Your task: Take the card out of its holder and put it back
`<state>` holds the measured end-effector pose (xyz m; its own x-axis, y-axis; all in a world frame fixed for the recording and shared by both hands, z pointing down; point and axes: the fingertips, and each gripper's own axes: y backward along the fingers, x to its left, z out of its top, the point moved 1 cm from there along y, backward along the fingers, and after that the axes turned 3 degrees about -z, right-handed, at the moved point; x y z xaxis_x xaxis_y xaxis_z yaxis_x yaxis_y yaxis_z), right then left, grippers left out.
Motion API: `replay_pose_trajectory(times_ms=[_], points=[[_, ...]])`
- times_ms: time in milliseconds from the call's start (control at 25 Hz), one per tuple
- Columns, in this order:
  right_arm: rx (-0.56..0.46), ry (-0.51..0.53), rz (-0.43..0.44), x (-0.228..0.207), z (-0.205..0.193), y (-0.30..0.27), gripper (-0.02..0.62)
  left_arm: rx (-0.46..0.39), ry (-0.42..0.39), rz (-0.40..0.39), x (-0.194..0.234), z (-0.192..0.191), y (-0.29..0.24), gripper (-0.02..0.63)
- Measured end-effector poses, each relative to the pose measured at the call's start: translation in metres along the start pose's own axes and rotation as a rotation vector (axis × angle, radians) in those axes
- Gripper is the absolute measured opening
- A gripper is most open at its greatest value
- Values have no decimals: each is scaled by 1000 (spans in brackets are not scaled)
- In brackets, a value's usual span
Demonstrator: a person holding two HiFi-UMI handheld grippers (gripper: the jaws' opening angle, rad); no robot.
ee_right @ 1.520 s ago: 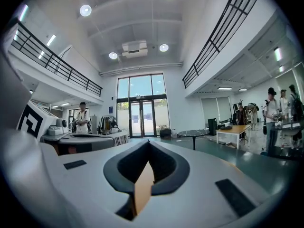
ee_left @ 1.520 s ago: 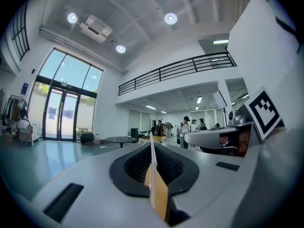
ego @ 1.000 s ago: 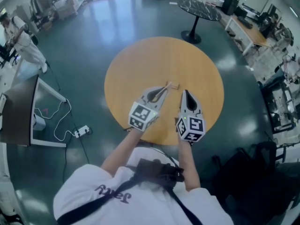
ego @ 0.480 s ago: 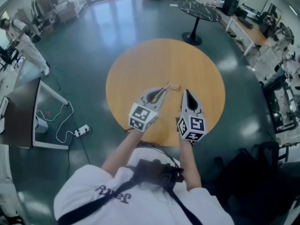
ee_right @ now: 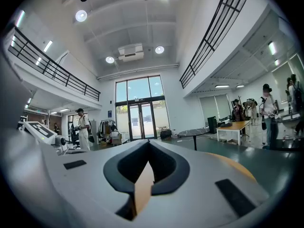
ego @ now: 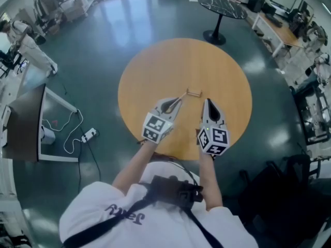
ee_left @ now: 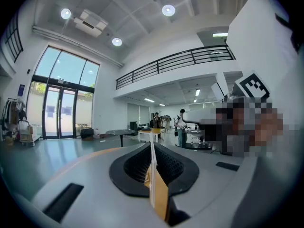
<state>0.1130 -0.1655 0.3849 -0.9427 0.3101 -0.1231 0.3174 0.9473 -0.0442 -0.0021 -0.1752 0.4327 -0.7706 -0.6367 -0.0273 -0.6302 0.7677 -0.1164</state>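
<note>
- Here, the left gripper (ego: 178,101) is clenching its fingers on the card (ego: 183,95), aiming it at the holder (ego: 194,93) just ahead.
- The right gripper (ego: 208,102) is hovering beside, fingers closed, empty.

The round table (ego: 155,71) has a plain orange-tan wooden top and stands on a glossy dark green floor (ego: 103,35). Only one thing lies directly on the table: a small, low wooden holder (ego: 194,93), set just to the person's side of the table's middle and well in from the rim. In the right gripper view, a strip of the table's orange top (ee_right: 240,167) shows.
</note>
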Motion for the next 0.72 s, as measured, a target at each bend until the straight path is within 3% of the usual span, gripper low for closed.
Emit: replay_pose_trajectory(times_ms=[200,360,720], points=[[30,-38,-9,0,-16,-2,23,96,-11,5,17,-48,4,28],[73,-68,-17,1,-36,-3,23,160,-34,14,53,-83,14,28],[184,-134,-73,-20,-77,4,23,376,-235,-32,164,-122,34,28]])
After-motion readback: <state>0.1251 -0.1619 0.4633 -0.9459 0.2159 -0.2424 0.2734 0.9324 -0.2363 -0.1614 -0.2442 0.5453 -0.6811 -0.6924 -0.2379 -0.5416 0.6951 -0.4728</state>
